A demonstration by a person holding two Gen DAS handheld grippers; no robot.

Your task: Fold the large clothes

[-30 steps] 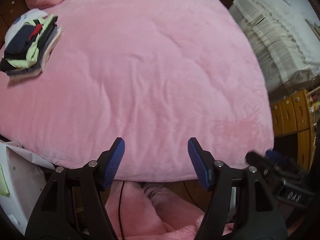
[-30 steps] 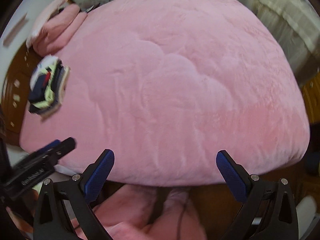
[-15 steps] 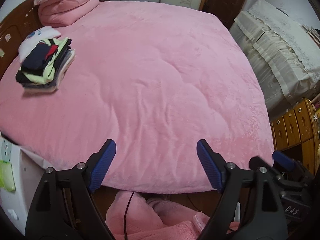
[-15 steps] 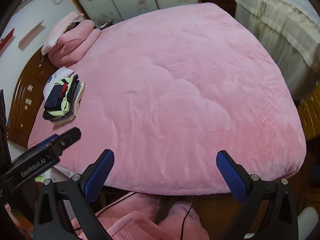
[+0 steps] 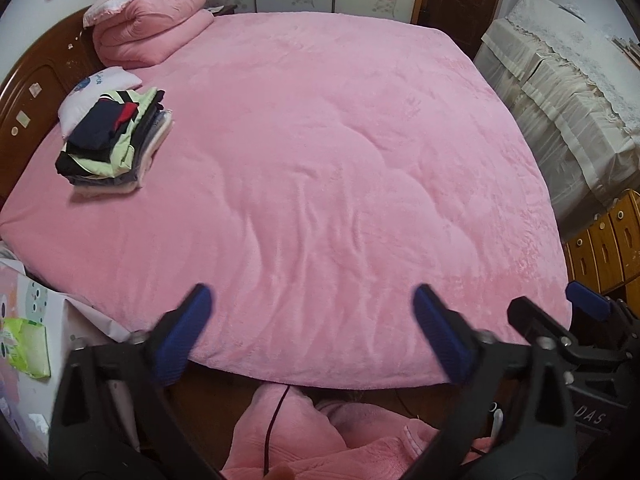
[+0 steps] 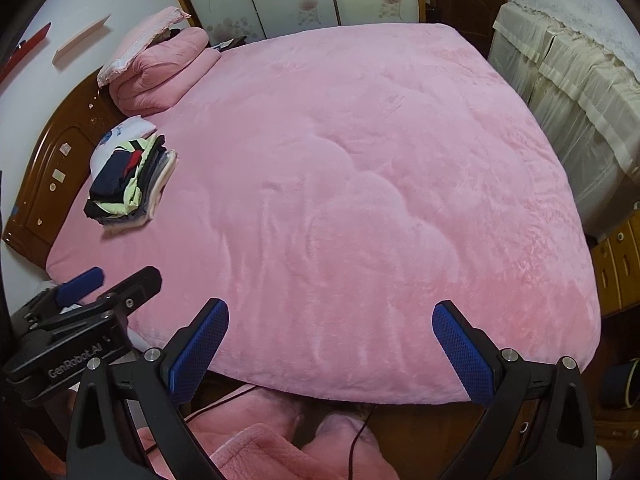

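A stack of folded clothes (image 5: 114, 142) (image 6: 130, 184), dark navy and pale green on top, lies at the left of the pink bed cover (image 5: 320, 160) (image 6: 340, 160). My left gripper (image 5: 312, 308) hangs over the bed's near edge; its jaws are opening wide and hold nothing. My right gripper (image 6: 330, 318) is open and empty over the same edge. Each gripper shows in the other's view: the right one (image 5: 572, 312) at the right edge, the left one (image 6: 108, 284) at the left. A person's pink fleece garment (image 5: 320, 440) (image 6: 256, 452) fills the bottom.
A rolled pink quilt with a pillow (image 5: 148, 28) sits at the wooden headboard (image 5: 36, 88). A white small pillow (image 5: 96, 88) lies behind the stack. Cloth-covered furniture (image 5: 560, 100) and wooden drawers (image 5: 604, 244) stand on the right. A thin black cable (image 5: 276, 412) hangs below the bed edge.
Both grippers rose and tilted up, so more of the bed and room shows. The left gripper's jaws spread much wider. The right jaws kept their width.
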